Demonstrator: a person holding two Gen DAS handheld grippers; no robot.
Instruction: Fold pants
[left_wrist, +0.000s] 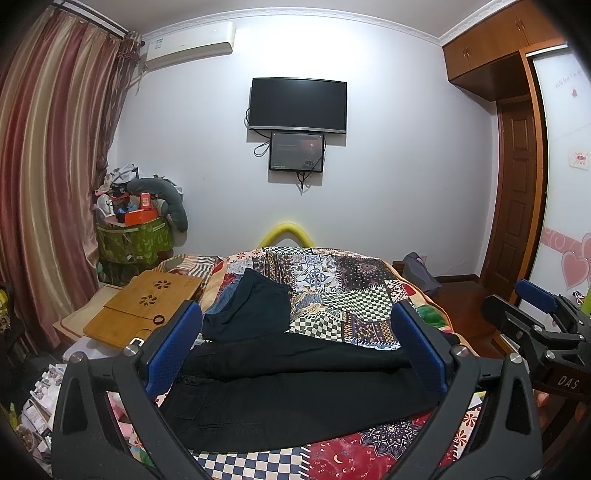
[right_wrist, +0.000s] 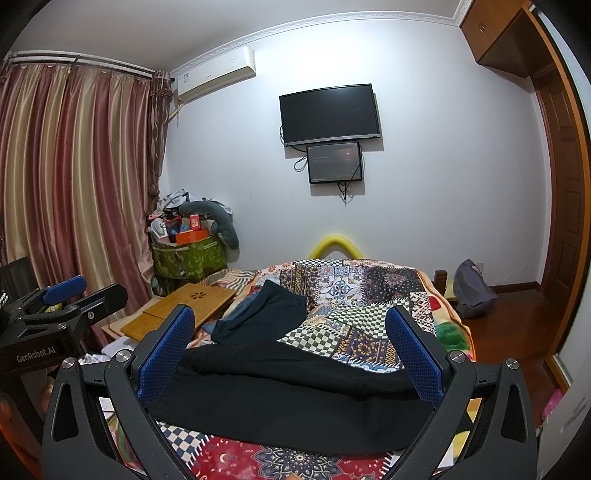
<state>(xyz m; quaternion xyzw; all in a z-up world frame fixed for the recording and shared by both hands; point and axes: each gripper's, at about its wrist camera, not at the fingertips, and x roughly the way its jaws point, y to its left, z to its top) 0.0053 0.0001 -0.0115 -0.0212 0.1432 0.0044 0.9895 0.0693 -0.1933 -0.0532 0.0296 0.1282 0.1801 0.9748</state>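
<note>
While spread flat, black pants (left_wrist: 295, 384) lie lengthwise doubled, slightly creased.

Left gripper (left_wrist: 295, 347): black speckled frame, blue dimpled pads (left_wrist: 173, 350), silver screws. Right gripper (right_wrist: 291, 354): the same build; white "DAS" lettering at 3 o'clock, left view; "GenRobot.AI" at 9 o'clock, right view.

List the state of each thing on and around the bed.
black pants: spread flat on quilt, ungripped
left tongs: open, empty
right tongs: open, empty
dark garment: lying behind the pants
TV: off
small screen: on
curtain: drawn
</note>
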